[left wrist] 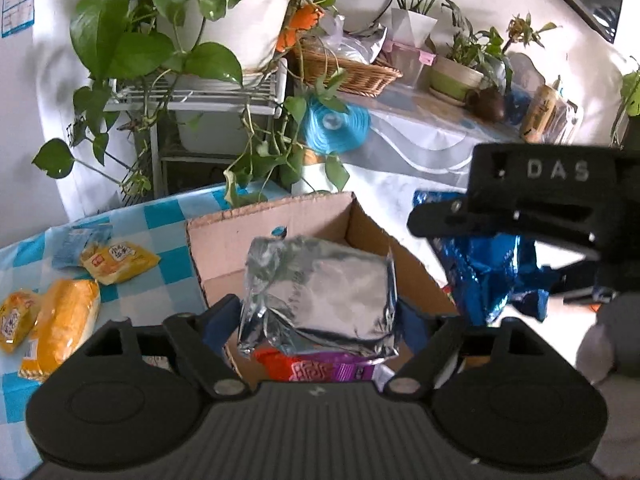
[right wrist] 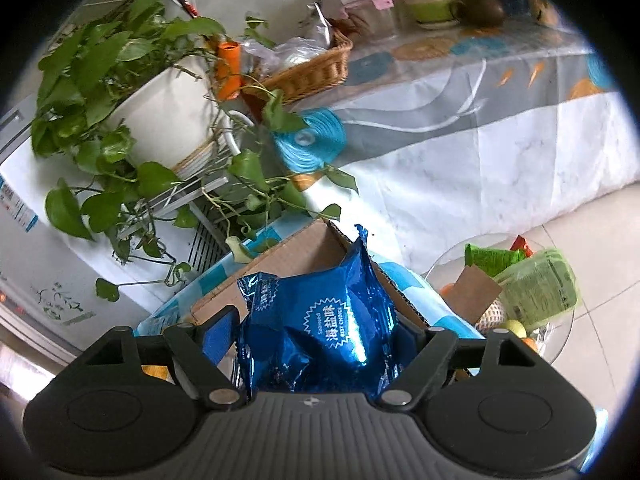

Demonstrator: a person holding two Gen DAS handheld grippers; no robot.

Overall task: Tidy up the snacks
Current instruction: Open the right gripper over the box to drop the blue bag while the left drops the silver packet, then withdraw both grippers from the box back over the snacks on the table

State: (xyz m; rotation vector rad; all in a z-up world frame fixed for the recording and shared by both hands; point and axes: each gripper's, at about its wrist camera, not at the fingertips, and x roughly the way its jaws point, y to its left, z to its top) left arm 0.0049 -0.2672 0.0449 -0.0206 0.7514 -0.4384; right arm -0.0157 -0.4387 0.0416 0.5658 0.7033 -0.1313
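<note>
An open cardboard box (left wrist: 224, 248) stands on the blue-checked tablecloth, with a red and purple packet (left wrist: 320, 368) inside it. A silver foil packet (left wrist: 320, 292), slightly blurred, hangs over the box between the fingers of my left gripper (left wrist: 316, 312). The pads look just clear of the packet's sides, so this gripper is open. My right gripper (right wrist: 316, 320) is shut on a shiny blue seaweed packet (right wrist: 320, 320) above the box's right edge (right wrist: 296, 252). In the left wrist view that blue packet (left wrist: 488, 272) hangs under the right gripper (left wrist: 440, 220).
Yellow snack packets (left wrist: 120, 260) and a wrapped yellow bun (left wrist: 64, 320) lie left of the box. Trailing plant vines (left wrist: 256, 160) hang behind it. A wicker basket (left wrist: 352, 72) and pots stand on the far table. A glass side table (right wrist: 560, 340) holds green packets.
</note>
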